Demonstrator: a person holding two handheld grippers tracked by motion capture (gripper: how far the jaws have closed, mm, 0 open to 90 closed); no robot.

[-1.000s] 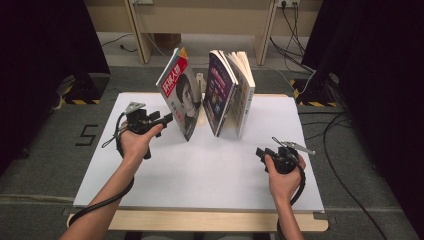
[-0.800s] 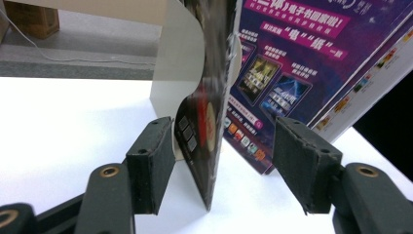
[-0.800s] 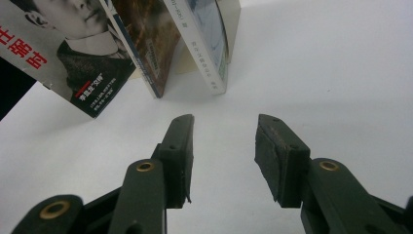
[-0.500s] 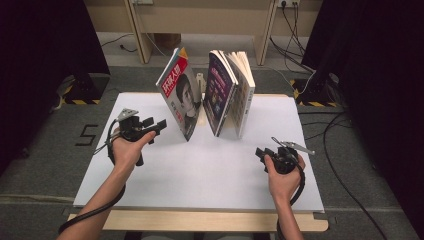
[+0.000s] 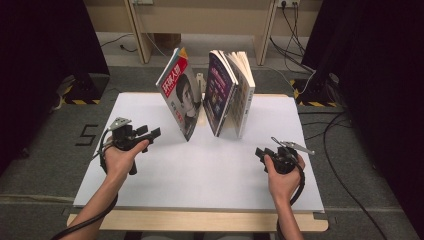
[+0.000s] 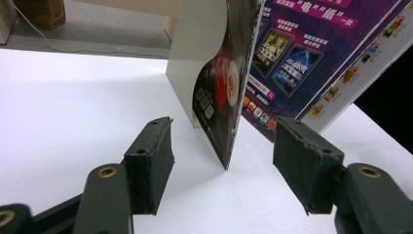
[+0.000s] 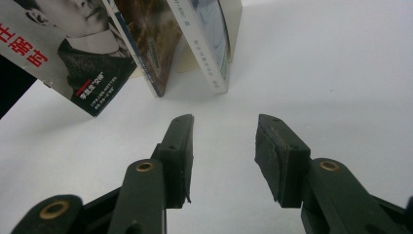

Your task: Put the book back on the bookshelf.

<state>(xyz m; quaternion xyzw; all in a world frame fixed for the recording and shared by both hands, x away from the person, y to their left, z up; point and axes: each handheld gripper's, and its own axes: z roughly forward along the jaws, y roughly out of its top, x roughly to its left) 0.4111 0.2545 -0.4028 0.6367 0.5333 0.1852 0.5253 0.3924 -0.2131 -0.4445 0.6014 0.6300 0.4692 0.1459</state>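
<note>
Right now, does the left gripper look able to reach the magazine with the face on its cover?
Probably yes. The left gripper stands open beside the magazine, whose lower edge lines up between the pads, with only bare table between.

purple magazine (image 6: 311, 53) cropped top and right, red magazine (image 7: 58, 53) cut off left

The red portrait magazine (image 5: 181, 95) stands upright at the far middle of the table, leaning right toward the purple magazine (image 5: 218, 92) and the fanned book (image 5: 242, 92) standing just beside it.
</note>
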